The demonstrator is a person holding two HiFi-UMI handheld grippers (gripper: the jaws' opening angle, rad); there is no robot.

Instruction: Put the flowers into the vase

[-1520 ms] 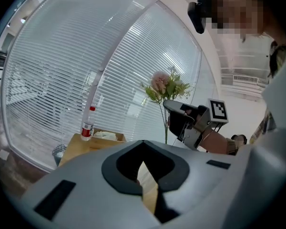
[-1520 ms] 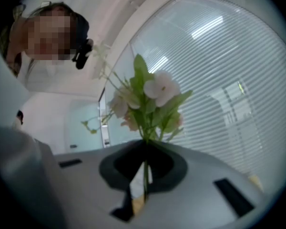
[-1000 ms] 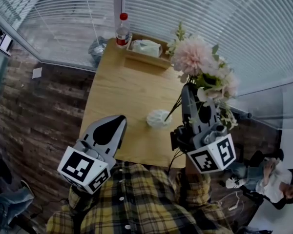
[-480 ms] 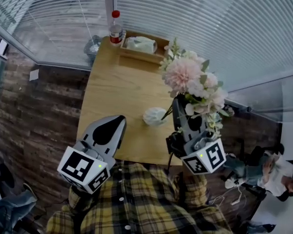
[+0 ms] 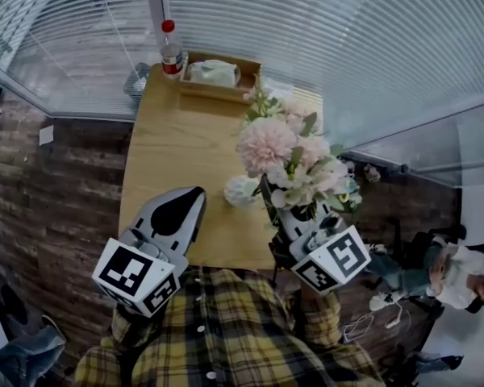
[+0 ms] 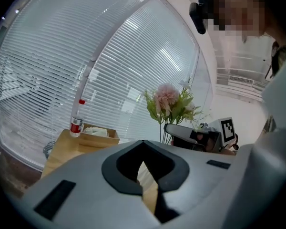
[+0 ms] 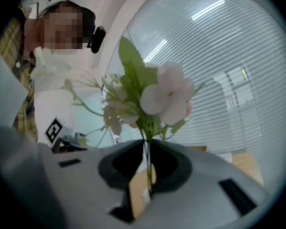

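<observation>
The flowers [image 5: 284, 153], a bunch with one large pink bloom, smaller pale blossoms and green leaves, stand upright in the right gripper [image 7: 147, 146]. Their thin green stems run down through the narrow gap between its two jaws, and the heads rise well above the tips. The jaws have just been opening slightly, yet the stems are pinched between them. In the head view the white vase [image 5: 240, 189] stands on the table just left of that gripper's tips. The blooms sit above and to its right. The lower ends of the stems are hidden, so whether they reach the vase's mouth cannot be told. The left gripper [image 5: 192, 200] hangs over the near edge of the table, apart from the vase, its jaws together with nothing between them.

The wooden table [image 5: 169, 135] stands against walls of white slatted blinds [image 5: 347, 39], with a brick-patterned floor [image 5: 64, 184] to the left. At the far end a wooden tray [image 5: 215, 85] holds a pale wrapped pack [image 5: 211, 71]. A clear bottle [image 5: 171, 52] with a red cap stands just beside it.
</observation>
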